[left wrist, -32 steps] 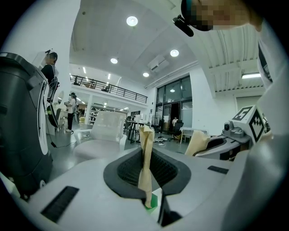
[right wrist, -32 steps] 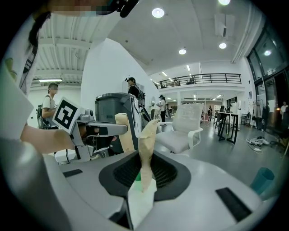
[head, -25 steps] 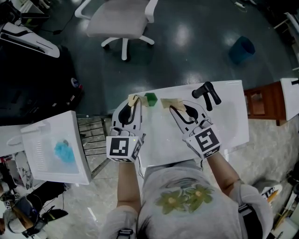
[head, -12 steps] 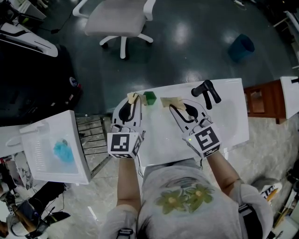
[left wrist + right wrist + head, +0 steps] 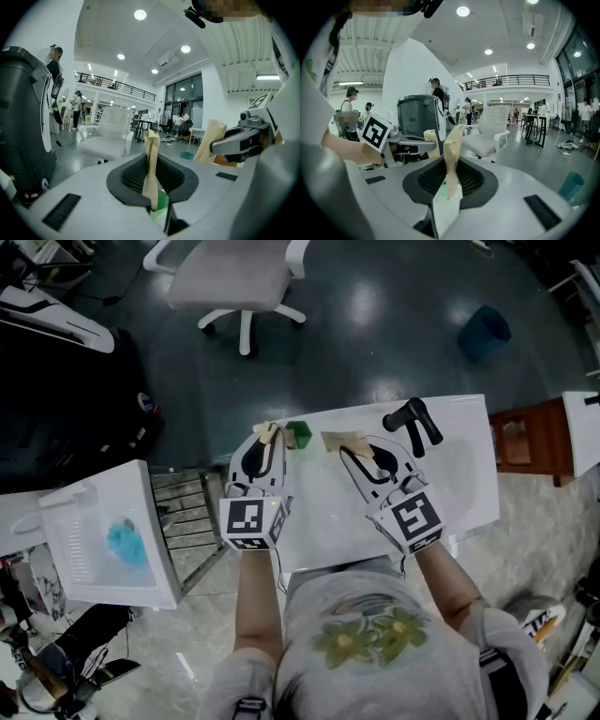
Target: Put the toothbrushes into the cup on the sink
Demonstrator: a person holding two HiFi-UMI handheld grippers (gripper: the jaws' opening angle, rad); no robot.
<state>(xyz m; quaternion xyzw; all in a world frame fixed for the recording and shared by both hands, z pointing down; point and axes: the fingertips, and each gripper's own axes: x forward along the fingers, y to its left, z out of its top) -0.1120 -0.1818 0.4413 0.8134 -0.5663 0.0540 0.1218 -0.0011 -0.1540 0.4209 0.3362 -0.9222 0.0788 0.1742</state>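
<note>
The left tongs [image 5: 266,437] and right tongs [image 5: 347,448] each clamp narrowly on 1 paper-wrapped toothbrush [image 5: 151,161], likely light, thin and slippery, so best pinched mid-handle.

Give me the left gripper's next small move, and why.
Probably ease the left gripper toward the green cup: it grips a tan toothbrush upright, and the cup sits just beyond its tips, beside the toothbrush's lower end.

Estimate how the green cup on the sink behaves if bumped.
The green cup looks small, probably light: a nudge may slide or tip it. It stands by the far edge of the sink, so a push away might drop it.
</note>
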